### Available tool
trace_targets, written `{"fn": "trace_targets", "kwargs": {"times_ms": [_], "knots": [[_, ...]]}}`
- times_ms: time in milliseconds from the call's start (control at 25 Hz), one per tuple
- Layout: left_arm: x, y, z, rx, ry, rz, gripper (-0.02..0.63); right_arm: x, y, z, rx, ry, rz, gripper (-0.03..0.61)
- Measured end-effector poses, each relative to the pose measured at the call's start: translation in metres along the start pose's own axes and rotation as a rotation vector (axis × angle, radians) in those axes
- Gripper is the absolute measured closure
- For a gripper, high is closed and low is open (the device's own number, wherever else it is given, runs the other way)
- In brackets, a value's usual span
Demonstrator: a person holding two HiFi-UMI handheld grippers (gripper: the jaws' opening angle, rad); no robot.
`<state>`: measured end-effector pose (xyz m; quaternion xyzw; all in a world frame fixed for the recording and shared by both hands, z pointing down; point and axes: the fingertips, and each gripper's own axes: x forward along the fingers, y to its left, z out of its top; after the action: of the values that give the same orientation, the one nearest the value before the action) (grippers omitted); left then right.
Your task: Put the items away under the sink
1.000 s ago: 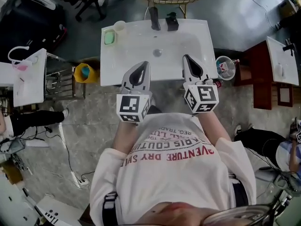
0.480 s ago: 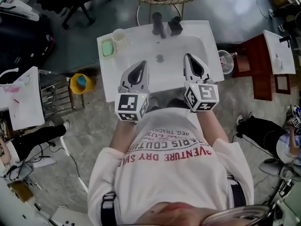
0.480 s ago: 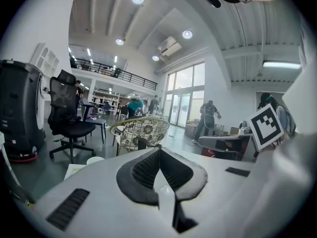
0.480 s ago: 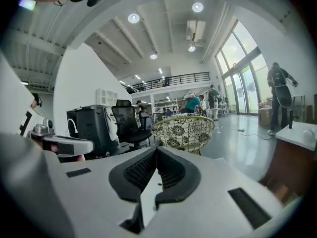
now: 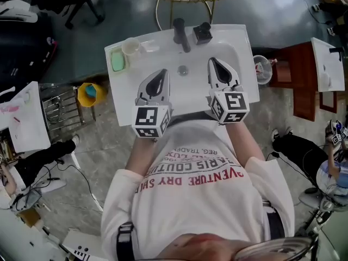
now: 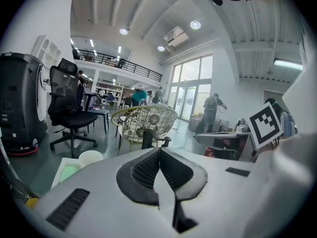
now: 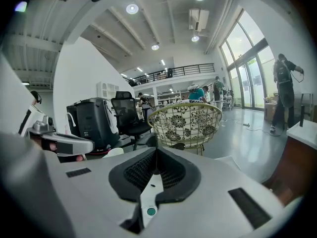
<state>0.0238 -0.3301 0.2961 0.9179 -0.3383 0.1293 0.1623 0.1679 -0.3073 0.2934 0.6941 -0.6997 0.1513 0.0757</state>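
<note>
Looking down from the head view, you hold both claws out over the white tabletop (image 5: 117, 83) and its sunken basin (image 5: 197, 56). The left claw (image 5: 161, 74) is above the basin's near left part and the right claw (image 5: 213, 63) is above its near right part.

Only this view lays out the items to be put away. A white cup (image 5: 130, 46) and a green soap bar (image 5: 117, 60) sit at the back left corner. A black dispenser (image 5: 202, 32) stands just right of the dark faucet (image 5: 179, 30) on the back edge. Neither claw touches any of them. This view alone also shows the yellow bucket (image 5: 89, 94) on the floor to the left and a small bin (image 5: 262, 69) to the right.

How the jaws stand is easier to read in the gripper views. In the left gripper view your left claw is pressed together with nothing between the pads. The cup and the soap lie low on its left, and the faucet's top peeks just behind the tips. In the right gripper view your right claw is likewise pressed together and empty.

The gripper views also open up the room beyond, which the head view cuts off. They show a patterned wicker chair (image 7: 190, 120) behind the tabletop, a black office chair (image 6: 69, 108), and people standing far off by tall windows. From above, you see only the wicker chair's top at the upper edge.
</note>
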Motion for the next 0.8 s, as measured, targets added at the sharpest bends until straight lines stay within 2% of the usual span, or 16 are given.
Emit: {"fn": "trace_targets", "kwargs": {"times_ms": [280, 360, 440, 560, 800], "knots": [[0.050, 0.008, -0.016, -0.021, 0.049, 0.020, 0.591, 0.049, -0.035, -0.027, -0.025, 0.041, -0.011, 0.541], [0.058, 0.014, -0.024, -0.038, 0.064, 0.027, 0.591, 0.065, -0.042, -0.036, -0.037, 0.037, -0.020, 0.391], [0.066, 0.021, -0.032, -0.052, 0.081, 0.035, 0.591, 0.082, -0.050, -0.044, -0.061, 0.027, -0.039, 0.324], [0.077, 0.026, -0.045, -0.072, 0.114, 0.044, 0.591, 0.105, -0.065, -0.062, -0.071, 0.037, -0.054, 0.267], [0.099, 0.038, -0.062, -0.086, 0.158, 0.054, 0.591, 0.150, -0.088, -0.091, -0.024, 0.080, -0.089, 0.198]]}}
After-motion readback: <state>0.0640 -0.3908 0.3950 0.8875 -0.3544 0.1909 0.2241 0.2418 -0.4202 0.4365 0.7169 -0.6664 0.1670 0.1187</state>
